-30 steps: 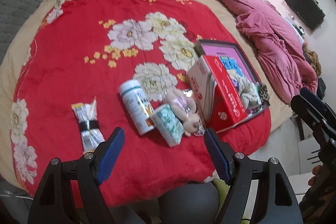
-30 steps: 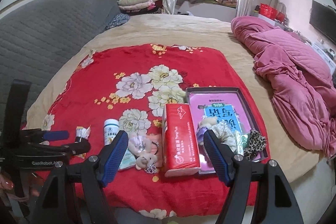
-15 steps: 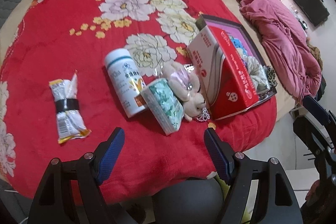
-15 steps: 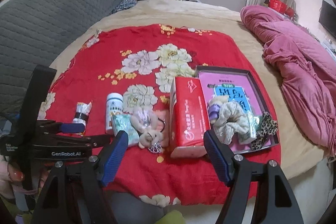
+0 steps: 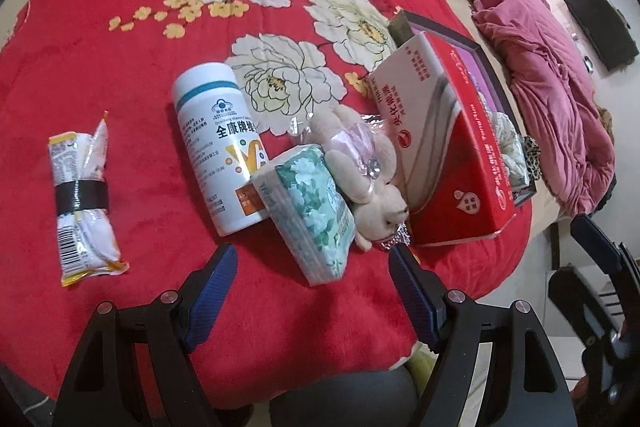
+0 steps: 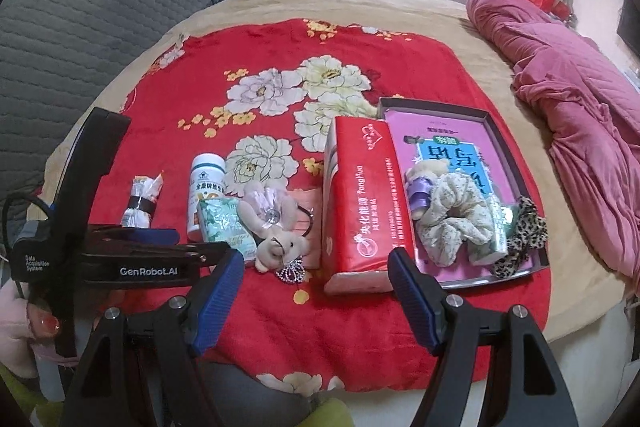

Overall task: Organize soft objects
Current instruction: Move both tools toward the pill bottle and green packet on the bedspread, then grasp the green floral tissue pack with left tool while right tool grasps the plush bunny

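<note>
Left claw [image 5: 312, 267] spread wide, empty; tissue pack [image 5: 310, 209] just ahead, between fingertips.

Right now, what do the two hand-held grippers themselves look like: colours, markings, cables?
Both are black frames with silver bolts and ribbed blue finger pads. The left hand-held gripper, seen from the right wrist, carries white "GenRobot.AI" and "Data Acquisition System" lettering and a thin dark cable at its rear. The hand holding it has red-orange nail polish. The right hand-held gripper shows no lettering.
</note>
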Demonstrator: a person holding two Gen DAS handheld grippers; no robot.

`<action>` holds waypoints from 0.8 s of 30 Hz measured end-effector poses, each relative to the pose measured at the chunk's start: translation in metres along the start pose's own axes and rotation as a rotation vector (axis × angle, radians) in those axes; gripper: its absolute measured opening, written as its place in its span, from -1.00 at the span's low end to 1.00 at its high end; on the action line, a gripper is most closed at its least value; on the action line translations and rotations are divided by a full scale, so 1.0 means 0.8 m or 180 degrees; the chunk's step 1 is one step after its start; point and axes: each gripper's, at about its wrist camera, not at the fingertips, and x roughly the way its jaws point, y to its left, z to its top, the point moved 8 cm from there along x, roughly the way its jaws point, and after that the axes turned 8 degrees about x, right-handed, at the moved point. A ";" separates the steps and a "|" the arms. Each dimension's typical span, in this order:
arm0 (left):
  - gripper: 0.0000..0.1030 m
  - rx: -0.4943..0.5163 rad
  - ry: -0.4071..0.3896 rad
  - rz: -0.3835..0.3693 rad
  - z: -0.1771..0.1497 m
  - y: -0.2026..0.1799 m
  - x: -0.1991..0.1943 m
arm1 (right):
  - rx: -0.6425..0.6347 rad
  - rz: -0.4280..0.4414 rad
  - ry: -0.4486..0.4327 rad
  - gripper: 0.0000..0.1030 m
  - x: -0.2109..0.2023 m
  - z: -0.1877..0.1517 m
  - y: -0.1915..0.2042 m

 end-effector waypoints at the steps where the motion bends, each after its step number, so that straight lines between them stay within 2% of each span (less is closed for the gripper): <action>1: 0.53 -0.0012 0.0006 -0.0005 0.001 0.001 0.003 | -0.0024 -0.0010 0.0020 0.43 0.004 -0.001 0.001; 12: 0.49 -0.0192 0.0013 -0.0316 0.010 -0.001 0.027 | -0.0247 -0.0084 0.0198 0.43 0.039 -0.008 0.014; 17: 0.18 -0.0307 -0.0006 -0.0410 0.012 0.004 0.036 | -0.0303 -0.0114 0.0255 0.43 0.050 -0.010 0.015; 21: -0.42 -0.0410 -0.0020 -0.0492 0.015 0.006 0.037 | -0.0344 -0.0130 0.0305 0.43 0.059 -0.011 0.017; 24: -0.48 -0.0432 -0.0055 -0.0558 0.018 0.008 0.032 | -0.0402 -0.0139 0.0334 0.43 0.065 -0.012 0.021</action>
